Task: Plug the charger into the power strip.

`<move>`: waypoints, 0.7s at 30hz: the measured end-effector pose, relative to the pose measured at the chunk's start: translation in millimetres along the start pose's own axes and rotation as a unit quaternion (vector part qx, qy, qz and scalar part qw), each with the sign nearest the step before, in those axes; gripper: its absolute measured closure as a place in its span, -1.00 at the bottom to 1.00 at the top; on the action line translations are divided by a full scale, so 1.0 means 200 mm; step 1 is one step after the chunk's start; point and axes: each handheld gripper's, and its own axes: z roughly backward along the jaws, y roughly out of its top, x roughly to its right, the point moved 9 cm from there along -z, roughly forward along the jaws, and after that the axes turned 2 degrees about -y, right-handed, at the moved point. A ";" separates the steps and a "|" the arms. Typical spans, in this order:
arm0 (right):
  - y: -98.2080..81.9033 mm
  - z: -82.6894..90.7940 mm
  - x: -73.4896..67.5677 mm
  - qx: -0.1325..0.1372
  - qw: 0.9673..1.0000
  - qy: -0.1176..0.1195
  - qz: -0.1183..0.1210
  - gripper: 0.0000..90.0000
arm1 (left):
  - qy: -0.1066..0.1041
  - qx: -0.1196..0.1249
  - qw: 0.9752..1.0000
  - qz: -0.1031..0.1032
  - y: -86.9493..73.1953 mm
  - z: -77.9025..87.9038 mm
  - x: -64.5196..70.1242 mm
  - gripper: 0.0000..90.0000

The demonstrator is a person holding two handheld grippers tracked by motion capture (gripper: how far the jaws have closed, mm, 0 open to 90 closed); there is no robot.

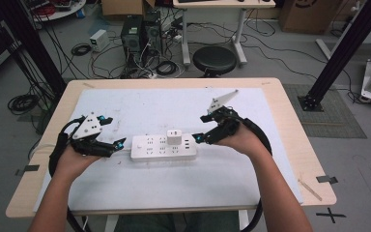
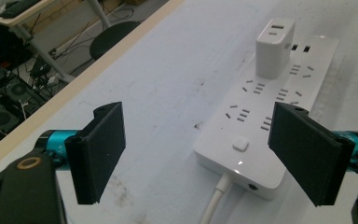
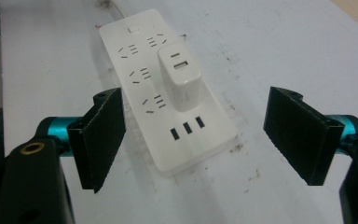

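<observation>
A white power strip (image 1: 163, 147) lies across the middle of the white mat, with a white charger block (image 1: 174, 137) plugged into it upright. My left gripper (image 1: 112, 133) stands open just off the strip's left end, where the cord leaves it (image 2: 216, 196); its jaws hold nothing. My right gripper (image 1: 204, 128) stands open just off the strip's right end. In the right gripper view the strip (image 3: 168, 93) and charger (image 3: 182, 74) lie ahead between the wide-apart black pads (image 3: 103, 135). In the left gripper view the charger (image 2: 275, 46) sits farther along the strip (image 2: 265, 121).
The white mat (image 1: 140, 106) covers most of the wooden table (image 1: 290, 121). Beyond the far edge stand a black stool (image 1: 215, 60), computer towers (image 1: 140, 34) and tangled cables on the floor. A black frame post (image 1: 343, 48) rises at the right.
</observation>
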 end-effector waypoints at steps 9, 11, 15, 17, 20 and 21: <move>-0.17 0.07 0.05 0.075 0.996 -0.025 -0.049 -0.56 | -0.017 0.011 1.000 0.011 -0.03 -0.04 0.02 -0.59; -0.20 0.08 0.06 0.079 0.995 -0.031 -0.055 -0.56 | -0.015 0.011 1.000 0.013 -0.03 -0.04 0.01 -0.59; -0.22 0.10 0.08 0.085 0.994 -0.041 -0.059 -0.56 | -0.012 0.006 1.000 0.018 -0.04 -0.04 0.01 -0.59; -0.22 0.11 0.08 0.089 0.993 -0.042 -0.059 -0.56 | -0.013 0.005 1.000 0.015 -0.04 -0.04 0.01 -0.59; -0.21 0.12 0.08 0.094 0.993 -0.050 -0.058 -0.56 | -0.013 0.004 1.000 0.016 -0.03 -0.03 0.01 -0.59; -0.21 0.12 0.08 0.094 0.993 -0.050 -0.058 -0.56 | -0.014 0.004 1.000 0.017 -0.04 -0.03 0.01 -0.59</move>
